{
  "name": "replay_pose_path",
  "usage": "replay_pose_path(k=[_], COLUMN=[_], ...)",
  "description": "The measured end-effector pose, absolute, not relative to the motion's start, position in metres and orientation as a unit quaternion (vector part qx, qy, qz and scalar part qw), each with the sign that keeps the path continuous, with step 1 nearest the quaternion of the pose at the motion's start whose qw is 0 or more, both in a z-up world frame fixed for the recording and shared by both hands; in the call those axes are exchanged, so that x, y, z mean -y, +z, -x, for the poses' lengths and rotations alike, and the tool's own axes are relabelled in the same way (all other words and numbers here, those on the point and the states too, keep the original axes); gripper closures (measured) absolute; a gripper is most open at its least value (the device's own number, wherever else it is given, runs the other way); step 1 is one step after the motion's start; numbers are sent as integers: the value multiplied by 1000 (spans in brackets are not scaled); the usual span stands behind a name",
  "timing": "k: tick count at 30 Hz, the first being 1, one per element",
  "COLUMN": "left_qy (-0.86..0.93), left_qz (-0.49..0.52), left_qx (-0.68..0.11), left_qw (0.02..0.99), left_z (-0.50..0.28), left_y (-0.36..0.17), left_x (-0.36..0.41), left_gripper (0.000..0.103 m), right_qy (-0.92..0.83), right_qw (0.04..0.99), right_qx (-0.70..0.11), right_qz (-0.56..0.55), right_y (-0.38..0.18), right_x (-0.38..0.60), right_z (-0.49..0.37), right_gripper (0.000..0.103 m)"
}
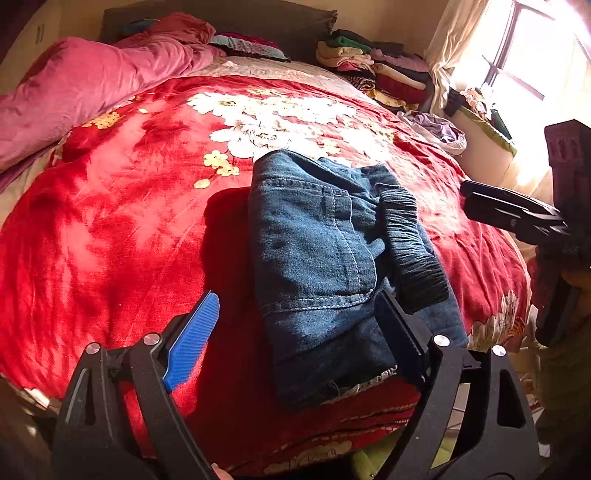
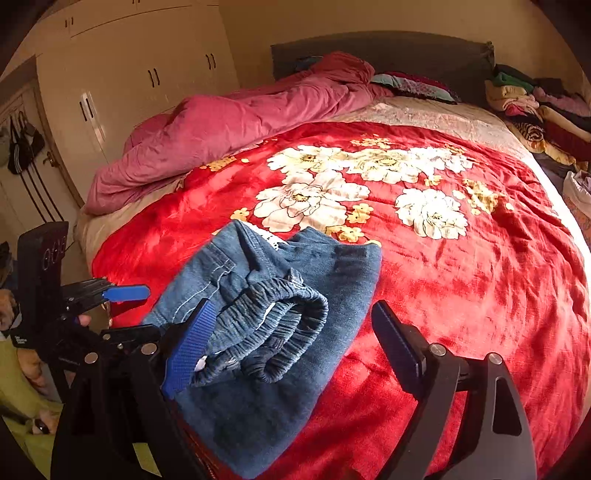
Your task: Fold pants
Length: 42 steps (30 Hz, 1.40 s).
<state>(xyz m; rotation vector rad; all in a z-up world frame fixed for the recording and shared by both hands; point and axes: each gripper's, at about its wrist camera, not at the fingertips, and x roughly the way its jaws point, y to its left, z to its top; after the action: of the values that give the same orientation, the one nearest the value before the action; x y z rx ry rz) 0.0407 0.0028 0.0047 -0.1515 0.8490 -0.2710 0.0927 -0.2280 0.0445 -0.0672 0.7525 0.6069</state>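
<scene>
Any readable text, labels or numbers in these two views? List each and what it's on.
Nothing reads for certain.
Raised digit-like marks, maybe "600", on the black block of the left tool, right wrist view: too distorted to confirm.
Small white print lower on the same tool's body: too small to read.
Dark mark on the wall at top left, left wrist view: blurred.
No print shows on the jeans, red floral blanket or wardrobe.
</scene>
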Motion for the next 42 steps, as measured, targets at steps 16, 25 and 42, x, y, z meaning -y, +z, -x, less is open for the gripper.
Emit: replay_pose_path(k=[16,25,42], left_qy=[-78,-151,-133], left_qz=[129,71,95], left_qx=[-406,-432,-434], left_qw=[901,886,886], left_z=[-71,-111,-124], left_y=[24,19,-20], left_x=[-67,-12,-22], left_gripper=[29,57,46], right_qy=[434,441,469], right_qw=[826,795,772], right_qx=[-331,-312,-371], right_qz=[139,276,214], right_y=[42,2,-26], right_x=[152,94,91], right_z=[-15,-10,-26], right_gripper=[24,63,86])
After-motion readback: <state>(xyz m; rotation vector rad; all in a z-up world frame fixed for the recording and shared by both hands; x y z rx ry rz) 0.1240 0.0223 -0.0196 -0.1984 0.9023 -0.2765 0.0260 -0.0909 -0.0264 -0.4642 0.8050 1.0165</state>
